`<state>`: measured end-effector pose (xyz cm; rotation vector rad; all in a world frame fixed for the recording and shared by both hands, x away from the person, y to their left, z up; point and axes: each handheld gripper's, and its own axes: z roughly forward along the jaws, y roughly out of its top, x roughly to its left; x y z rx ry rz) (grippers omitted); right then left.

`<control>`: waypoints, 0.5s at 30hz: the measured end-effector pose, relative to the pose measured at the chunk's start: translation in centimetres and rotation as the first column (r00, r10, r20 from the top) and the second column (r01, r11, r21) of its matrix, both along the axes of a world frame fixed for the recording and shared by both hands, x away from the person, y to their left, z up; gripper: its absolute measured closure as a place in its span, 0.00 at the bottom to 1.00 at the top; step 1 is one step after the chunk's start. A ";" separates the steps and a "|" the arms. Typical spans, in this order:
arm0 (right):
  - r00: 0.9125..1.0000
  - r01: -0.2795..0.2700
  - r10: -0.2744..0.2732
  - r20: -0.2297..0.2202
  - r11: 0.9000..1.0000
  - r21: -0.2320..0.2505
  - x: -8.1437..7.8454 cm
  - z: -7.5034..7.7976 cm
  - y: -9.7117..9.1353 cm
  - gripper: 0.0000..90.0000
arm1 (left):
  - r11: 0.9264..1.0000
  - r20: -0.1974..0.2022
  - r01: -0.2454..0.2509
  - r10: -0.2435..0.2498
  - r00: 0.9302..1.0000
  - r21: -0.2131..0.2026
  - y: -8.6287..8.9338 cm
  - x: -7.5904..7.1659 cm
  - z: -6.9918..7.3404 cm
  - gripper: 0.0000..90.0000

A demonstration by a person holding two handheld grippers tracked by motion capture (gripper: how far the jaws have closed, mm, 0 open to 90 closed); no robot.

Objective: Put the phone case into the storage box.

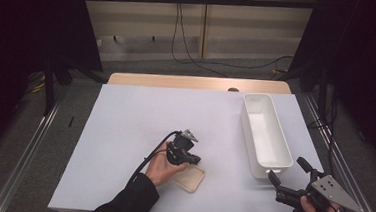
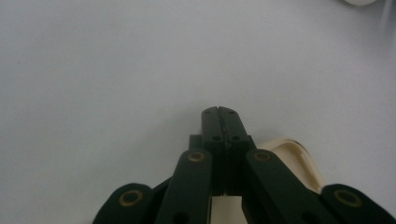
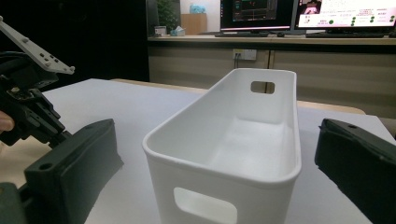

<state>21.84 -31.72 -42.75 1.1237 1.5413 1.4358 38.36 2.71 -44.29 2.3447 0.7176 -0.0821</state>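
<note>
Item: left gripper, jaws pressed together with nothing between them, poised over the white counter. Item: beige tray, flat and shallow, lying directly beneath and just behind the left gripper's tip, its rounded corner showing beside the jaws in the left gripper view. Item: right gripper, jaws apart and holding nothing, well apart from the tray. Item: white bin, empty, straight ahead of the right gripper's jaws, long axis running away from them. Judgement: the left hand is nearer the tray.
</note>
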 end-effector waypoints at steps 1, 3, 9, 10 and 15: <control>1.000 0.000 0.000 -0.001 1.000 -0.002 0.0 0.0 0.0 0.00 | 1.000 -0.002 0.005 -0.005 1.000 0.002 0.1 0.0 0.0 1.00; 1.000 -0.001 0.001 0.001 1.000 -0.002 0.0 0.0 0.0 0.00 | 1.000 -0.006 0.002 -0.002 1.000 -0.003 0.3 -0.2 0.0 1.00; 1.000 0.000 0.000 -0.001 1.000 -0.002 0.0 0.0 0.0 0.00 | 1.000 -0.008 0.015 -0.015 1.000 0.010 0.4 -0.5 0.1 1.00; 1.000 0.000 0.000 -0.001 1.000 -0.002 0.0 0.0 0.0 0.00 | 1.000 -0.005 0.018 -0.018 1.000 0.010 0.5 -0.6 0.1 1.00; 1.000 0.001 -0.001 0.000 1.000 -0.001 0.0 0.0 0.0 0.00 | 1.000 -0.012 0.017 -0.017 1.000 -0.012 0.9 -0.6 -0.1 1.00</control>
